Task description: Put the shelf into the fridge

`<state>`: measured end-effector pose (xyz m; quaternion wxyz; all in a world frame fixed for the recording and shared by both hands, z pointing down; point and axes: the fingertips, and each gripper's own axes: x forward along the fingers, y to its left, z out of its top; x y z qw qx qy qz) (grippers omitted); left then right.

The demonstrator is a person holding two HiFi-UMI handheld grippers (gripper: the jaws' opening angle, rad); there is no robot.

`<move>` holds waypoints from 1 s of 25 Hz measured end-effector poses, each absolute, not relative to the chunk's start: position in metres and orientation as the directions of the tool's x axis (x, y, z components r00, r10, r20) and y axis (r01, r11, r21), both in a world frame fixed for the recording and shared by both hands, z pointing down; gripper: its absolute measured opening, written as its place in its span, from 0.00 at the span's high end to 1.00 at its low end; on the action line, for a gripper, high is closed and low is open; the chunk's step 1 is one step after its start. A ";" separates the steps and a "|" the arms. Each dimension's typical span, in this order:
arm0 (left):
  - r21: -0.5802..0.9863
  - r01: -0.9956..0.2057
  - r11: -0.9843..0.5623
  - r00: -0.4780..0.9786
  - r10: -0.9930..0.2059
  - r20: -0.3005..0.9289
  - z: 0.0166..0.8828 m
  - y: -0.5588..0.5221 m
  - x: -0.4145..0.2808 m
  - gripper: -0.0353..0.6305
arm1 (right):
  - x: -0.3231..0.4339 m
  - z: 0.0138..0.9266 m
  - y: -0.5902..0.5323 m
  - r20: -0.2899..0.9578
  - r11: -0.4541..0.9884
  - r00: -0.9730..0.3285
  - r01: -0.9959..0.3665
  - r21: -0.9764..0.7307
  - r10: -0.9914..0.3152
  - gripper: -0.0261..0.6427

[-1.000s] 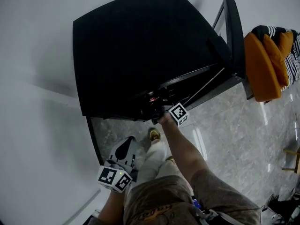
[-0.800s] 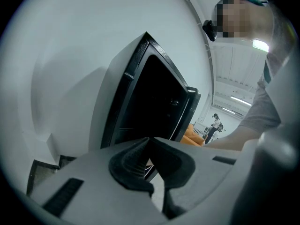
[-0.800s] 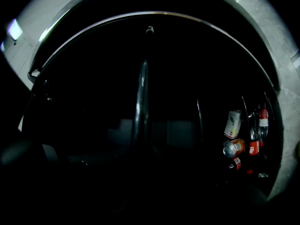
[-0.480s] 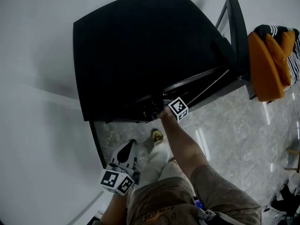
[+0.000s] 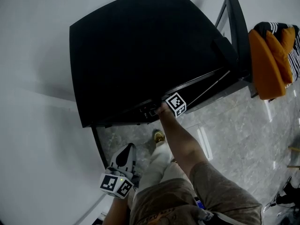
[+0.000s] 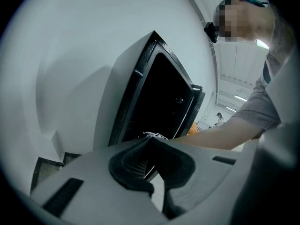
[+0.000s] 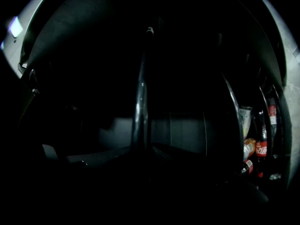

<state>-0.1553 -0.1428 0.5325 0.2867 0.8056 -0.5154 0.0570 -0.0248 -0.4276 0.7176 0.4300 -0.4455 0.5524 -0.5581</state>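
The right claw (image 5: 158, 109) is pushing farther into the fridge (image 5: 140, 50) than a second ago, clamped on the near edge of the shelf (image 7: 139, 102), which is sliding inside and nearly seated. The left claw (image 6: 151, 149) is hanging closed and empty, near left.

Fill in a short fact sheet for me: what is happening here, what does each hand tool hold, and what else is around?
activity: a person reaches into the open black fridge
right gripper: inside the fridge, jaws closed on the thin shelf, which is seen edge-on
left gripper: low beside the person's leg, jaws together, empty
fridge door: open, at the right
bottles: behind rails, at the right of the right gripper view
nearby: orange and striped cloth right of the door
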 end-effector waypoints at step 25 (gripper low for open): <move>0.405 -0.841 -0.359 0.509 -0.779 0.366 0.527 -0.144 -0.126 0.94 | 0.004 0.717 -0.341 0.004 -0.005 -0.329 0.001 -1.000 -0.944 0.91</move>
